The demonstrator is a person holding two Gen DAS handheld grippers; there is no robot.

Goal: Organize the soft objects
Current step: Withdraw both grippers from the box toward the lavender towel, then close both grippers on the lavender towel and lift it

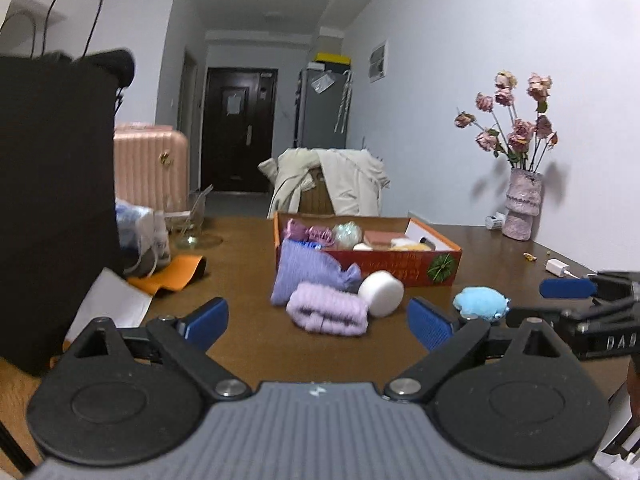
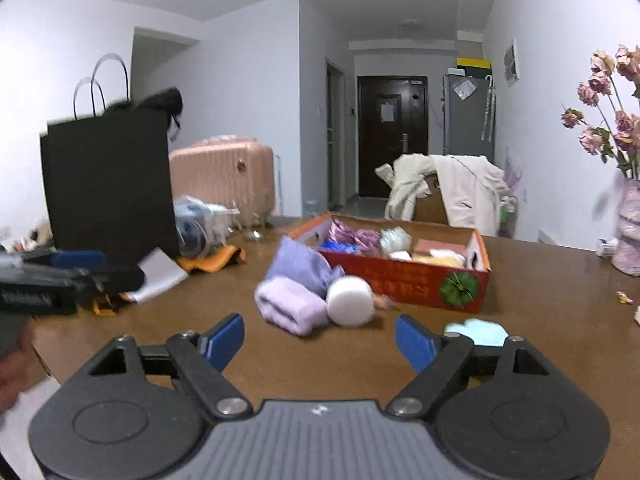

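1. Both tools are spread wide with nothing between their blue pads. The left tool (image 1: 318, 322) and the right tool (image 2: 319, 344) each hover low over the brown table (image 1: 248, 344), short of the loose soft items.
2. Four soft things lie on the table in front of the red box (image 1: 400, 270): a rolled lilac towel (image 1: 328, 314), a lavender pouch (image 1: 308, 272) behind it at about 11 o'clock and touching it, a white foam puck (image 1: 381, 293) just beside the towel at 2 o'clock, and a blue plush (image 1: 482, 303) off at 3 o'clock, apart from the rest.
3. The box sits at 12 o'clock beyond the cluster and already holds several soft pieces, so I judge the step in hand is picking one of the loose items to drop in.
4. In the left wrist view the towel lies nearly centred ahead of the left tool, so it looks the natural target there. In the right wrist view the plush (image 2: 478, 331) is partly hidden behind the right tool's right-hand finger.
5. To do it well: line the tool up so the pads straddle the towel across its short side, come down until they sit at mid-height, then close gently, since a soft roll will squash and may unroll if pinched at one end.
6. Keep clear of the puck, which would probably roll if nudged.
7. Take the plush from above; it is low and could slide away.
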